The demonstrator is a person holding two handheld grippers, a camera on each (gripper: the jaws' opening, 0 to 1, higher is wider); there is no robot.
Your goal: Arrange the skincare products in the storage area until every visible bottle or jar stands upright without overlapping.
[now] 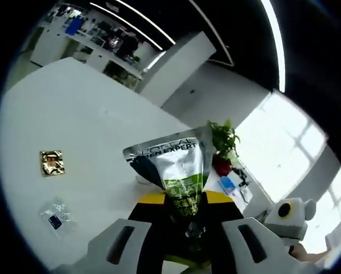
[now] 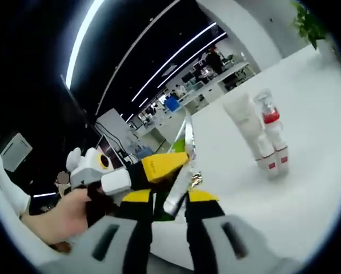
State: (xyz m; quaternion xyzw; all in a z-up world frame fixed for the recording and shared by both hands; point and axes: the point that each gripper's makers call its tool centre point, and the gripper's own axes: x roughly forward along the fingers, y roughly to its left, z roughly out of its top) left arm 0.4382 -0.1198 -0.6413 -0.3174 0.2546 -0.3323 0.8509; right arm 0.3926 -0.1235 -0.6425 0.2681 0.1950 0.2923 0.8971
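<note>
White tabletop (image 1: 90, 114) below: both the left gripper (image 1: 184, 237) and right gripper (image 2: 170, 214) pinch one silver sachet (image 1: 176, 165) aloft. Mid-handover, probably; one must release before it is stood near the upright tubes (image 2: 261, 137).

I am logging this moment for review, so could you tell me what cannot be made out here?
- Left gripper view: the tube's lower end, hidden between the jaws.
- Left gripper view: the clear packet's contents, too small.
- Right gripper view: the pump bottle's label, blurred.

Sachet (image 1: 179, 177) lower end hidden between fingers (image 1: 144, 214); small packet (image 1: 56, 217) label unreadable.
</note>
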